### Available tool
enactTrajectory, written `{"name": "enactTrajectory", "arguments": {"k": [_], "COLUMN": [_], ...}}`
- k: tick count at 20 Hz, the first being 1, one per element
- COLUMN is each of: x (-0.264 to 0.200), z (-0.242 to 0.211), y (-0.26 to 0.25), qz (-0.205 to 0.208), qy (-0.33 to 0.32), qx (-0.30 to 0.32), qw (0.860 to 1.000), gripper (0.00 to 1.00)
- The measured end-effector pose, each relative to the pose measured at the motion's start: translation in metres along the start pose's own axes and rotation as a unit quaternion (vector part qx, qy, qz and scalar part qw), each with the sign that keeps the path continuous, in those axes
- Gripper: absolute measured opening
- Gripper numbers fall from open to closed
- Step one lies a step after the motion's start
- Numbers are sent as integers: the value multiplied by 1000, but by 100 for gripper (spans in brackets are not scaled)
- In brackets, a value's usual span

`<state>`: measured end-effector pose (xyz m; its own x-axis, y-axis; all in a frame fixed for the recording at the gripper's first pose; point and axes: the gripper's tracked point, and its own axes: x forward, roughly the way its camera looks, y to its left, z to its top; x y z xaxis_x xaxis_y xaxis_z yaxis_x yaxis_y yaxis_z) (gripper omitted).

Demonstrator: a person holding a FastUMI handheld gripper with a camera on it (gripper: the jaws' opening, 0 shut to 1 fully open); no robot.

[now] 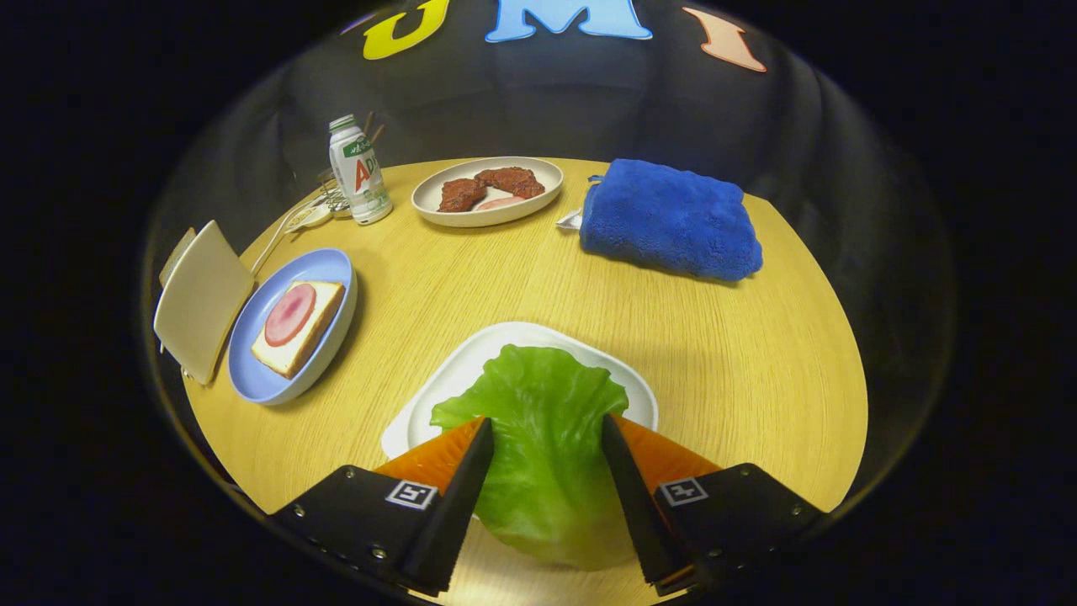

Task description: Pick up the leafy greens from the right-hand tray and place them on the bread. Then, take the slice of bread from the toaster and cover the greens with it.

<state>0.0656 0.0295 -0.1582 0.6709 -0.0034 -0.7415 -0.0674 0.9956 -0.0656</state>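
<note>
At the far left a cream toaster (200, 301) stands at the edge of the round wooden table (522, 278). Just beside it a blue plate (332, 269) holds the bread (313, 324), topped with a pink round slice (290, 313). Behind stands a white bottle (359, 170) with a green cap; its label is too small to tell. Farther right are a white dish of brown meat (489, 190) and a folded blue towel (669, 219). The gripper (545, 433) is closed on the green leaf (538, 421), both fingers pressing its sides, over a white tray (454, 370).
</note>
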Motion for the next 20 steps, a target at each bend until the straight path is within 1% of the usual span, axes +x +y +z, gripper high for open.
{"name": "enactTrajectory", "arguments": {"k": [1, 2, 3, 4, 5, 8, 13, 20], "x": [2, 9, 7, 5, 5, 2, -17, -28], "z": [0, -2, -2, -1, 1, 4, 22, 46], "y": [-1, 1, 1, 2, 0, 3, 15, 31], "qz": [-2, -2, -1, -2, 0, 0, -1, -6], "qy": [0, 3, 2, 1, 0, -2, -33, -59], "qx": [17, 20, 11, 11, 8, 9, 0, -1], "qw": [1000, 1000, 1000, 1000, 1000, 1000, 999, 998], "gripper": [58, 34, 11, 11, 1, 0, 1, 0]}}
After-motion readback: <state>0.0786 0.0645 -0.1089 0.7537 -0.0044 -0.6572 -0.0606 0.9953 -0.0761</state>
